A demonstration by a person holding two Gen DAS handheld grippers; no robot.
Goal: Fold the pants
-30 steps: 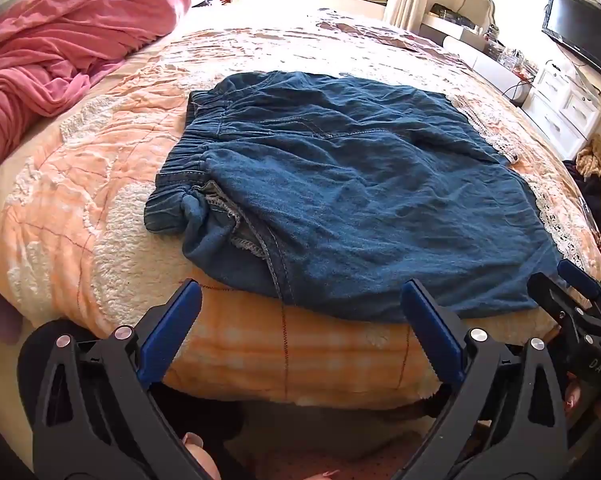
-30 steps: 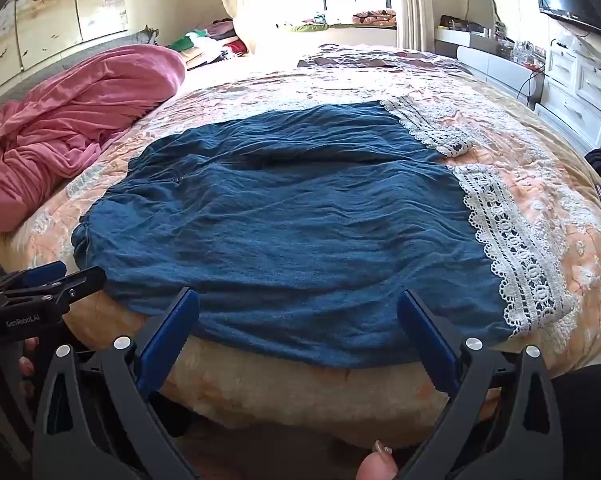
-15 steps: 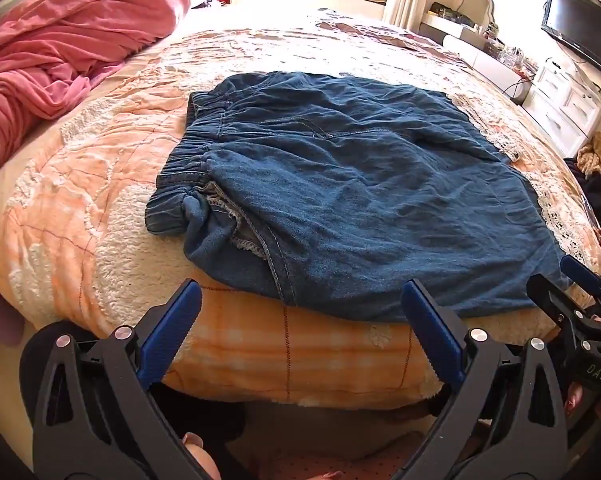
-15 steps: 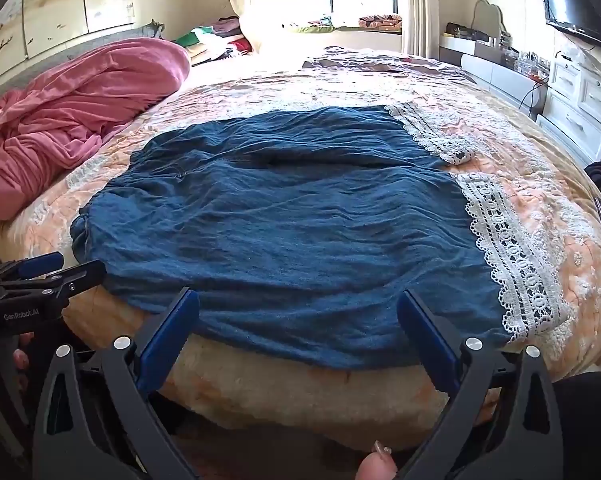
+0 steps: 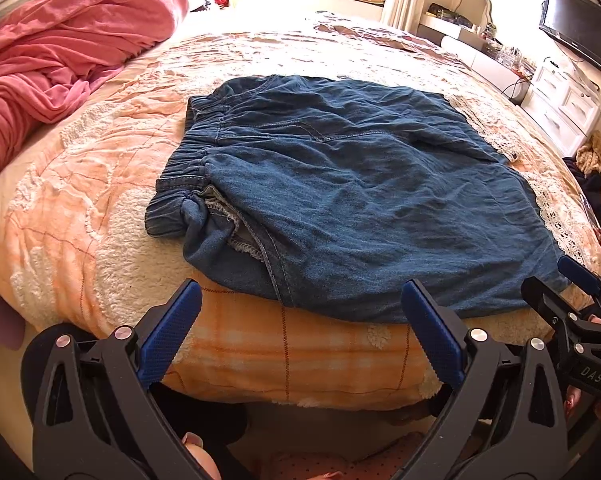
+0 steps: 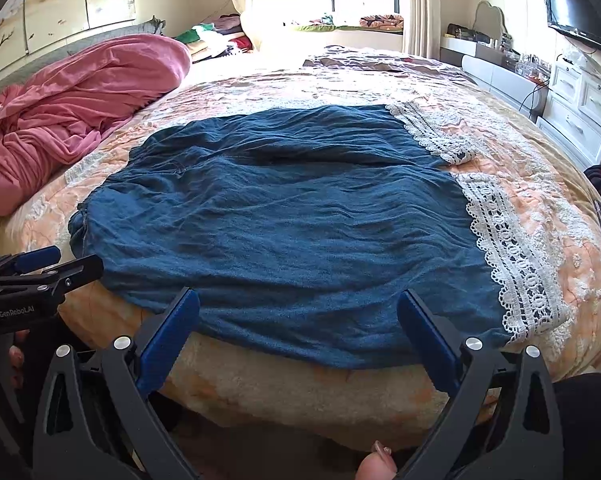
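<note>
L tongs (image 5: 300, 330): spread wide, empty, hung off bed edge (image 5: 300, 364) below crotch seam.
Pants (image 5: 340, 200): flat on bed, waistband (image 5: 188, 160) at left, lace hems (image 6: 512, 256) at right (near edge draped over side).
R tongs (image 6: 298, 330): spread too, empty, near hem end.
Next, I'd judge: pinch near edge w/ both, lift evenly, fold to far side.

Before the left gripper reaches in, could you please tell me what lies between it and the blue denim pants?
Only a bare strip of the orange checked fleece blanket at the bed's edge lies between the left gripper and the blue denim pants, seen in the left wrist view.
</note>
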